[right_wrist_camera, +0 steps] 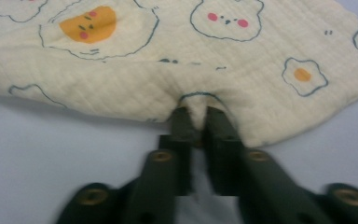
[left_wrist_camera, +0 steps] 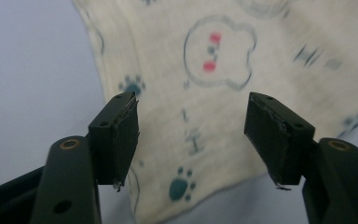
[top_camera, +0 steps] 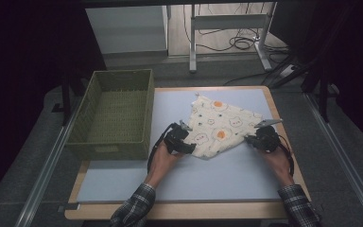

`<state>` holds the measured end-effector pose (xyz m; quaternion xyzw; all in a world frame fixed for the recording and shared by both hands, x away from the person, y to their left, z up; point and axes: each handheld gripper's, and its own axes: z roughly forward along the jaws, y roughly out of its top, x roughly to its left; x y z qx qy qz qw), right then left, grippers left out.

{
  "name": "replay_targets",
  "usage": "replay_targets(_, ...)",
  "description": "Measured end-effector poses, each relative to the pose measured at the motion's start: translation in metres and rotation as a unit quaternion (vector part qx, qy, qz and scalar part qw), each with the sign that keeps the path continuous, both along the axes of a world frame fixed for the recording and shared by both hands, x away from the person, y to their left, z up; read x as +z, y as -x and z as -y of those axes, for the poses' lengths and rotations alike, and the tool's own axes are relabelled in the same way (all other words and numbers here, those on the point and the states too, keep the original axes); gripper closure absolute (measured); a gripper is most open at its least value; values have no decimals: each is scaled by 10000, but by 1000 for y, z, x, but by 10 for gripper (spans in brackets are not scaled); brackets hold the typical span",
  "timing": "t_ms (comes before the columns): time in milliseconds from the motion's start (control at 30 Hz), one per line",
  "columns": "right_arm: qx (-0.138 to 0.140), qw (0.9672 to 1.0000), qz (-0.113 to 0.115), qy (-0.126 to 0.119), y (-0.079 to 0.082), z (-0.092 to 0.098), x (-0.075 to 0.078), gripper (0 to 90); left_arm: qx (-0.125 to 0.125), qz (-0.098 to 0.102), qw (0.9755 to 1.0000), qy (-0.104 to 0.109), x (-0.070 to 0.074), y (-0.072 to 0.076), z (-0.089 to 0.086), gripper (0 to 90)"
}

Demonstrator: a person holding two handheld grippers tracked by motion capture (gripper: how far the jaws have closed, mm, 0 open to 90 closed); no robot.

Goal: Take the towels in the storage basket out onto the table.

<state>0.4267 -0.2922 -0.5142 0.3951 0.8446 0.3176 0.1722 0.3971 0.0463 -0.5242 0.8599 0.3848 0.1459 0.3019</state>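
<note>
1. The cream quilted cotton cloth (top_camera: 220, 127), printed with fried eggs, bear faces and paw prints, lies flat on the pale blue-grey table mat (top_camera: 227, 175), right of the table's middle.
2. Nearest are the person's plaid sleeves (top_camera: 137, 208), cut off by the near edge of the high view.
3. The left gripper (top_camera: 185, 138) sits at the cloth's near left edge. In the left gripper view its black jaws stand wide apart above the cloth (left_wrist_camera: 223, 93), pressing on nothing.
4. The right gripper (top_camera: 256, 136) is at the cloth's right edge. In the right gripper view (right_wrist_camera: 196, 122) its jaws are pinched narrow on a small pleat of the cloth's hem (right_wrist_camera: 168, 60).
5. The cloth's print is blurred in the left gripper view, and the gripper bodies hide its near edges from above.
6. The cloth shows as a rough triangle: its narrow tip points near, its broad edge lies far and slants right, so its long axis runs near to far.
7. A green woven rectangular basket (top_camera: 94, 146) stands on the left, overhanging the wooden table edge (top_camera: 283, 118).
8. Farther off, the dark room shows grey flooring, white metal desk legs (top_camera: 192, 42) and loose black cables (top_camera: 238, 42).
</note>
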Motion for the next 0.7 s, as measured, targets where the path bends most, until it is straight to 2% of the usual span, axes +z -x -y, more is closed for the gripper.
replay_targets(33, -9, 10000, -22, 12, 0, -1, 1, 866, 12, 68, 9999, 100, -4, 2, -3, 334)
replay_targets(67, -12, 9999, -108, -35, 3, -1, 6, 869, 50, 38, 9998, 175, -5, 2, -5, 324)
replay_targets(133, -26, 9999, -105, -76, 10, 0, 19, 870, 45, 66, 9998, 169, -6, 2, -8, 297)
replay_targets(200, 36, 9999, -67, -136, 20, 3, 45, 870, 9, 137, 9998, 111, -6, 1, -7, 277)
replay_targets(267, 48, 9999, 114, -91, 28, 4, 73, 870, -3, 116, 9999, 95, -6, 0, -6, 275)
replay_targets(300, 60, 9997, 178, -127, 28, 4, 85, 867, -12, 116, 9999, 96, -6, -2, -6, 274)
replay_targets(333, 73, 9998, 132, -146, 25, 3, 92, 859, 6, 99, 9999, 136, -7, -3, -6, 271)
replay_targets(367, 56, 9998, 171, -113, 17, 1, 100, 834, 21, 86, 9998, 155, -7, -5, -6, 258)
replay_targets(400, 5, 9996, 269, -29, 11, -1, 102, 771, 74, 39, 9997, 238, -8, -6, -7, 248)
replay_targets(433, -124, 9991, 347, 187, 0, -3, 100, 720, 98, -11, 9995, 295, -9, -8, -8, 243)
replay_targets(467, -261, 9988, 204, 368, -11, -5, 94, 688, 147, -45, 9991, 388, -10, -8, -9, 242)
replay_targets(500, -323, 9988, 22, 378, -19, -4, 87, 667, 133, -25, 9992, 386, -10, -7, -10, 242)
replay_targets(533, -332, 9990, -64, 291, -23, -3, 80, 667, 128, -30, 9992, 381, -10, -6, -10, 246)
replay_targets(633, -209, 9997, -99, 83, -13, 0, 70, 651, 73, -45, 9992, 385, -9, -4, -12, 266)
replay_targets(700, -102, 9997, -82, 194, -2, 3, 64, 640, 62, -58, 9993, 352, -8, -3, -12, 288)
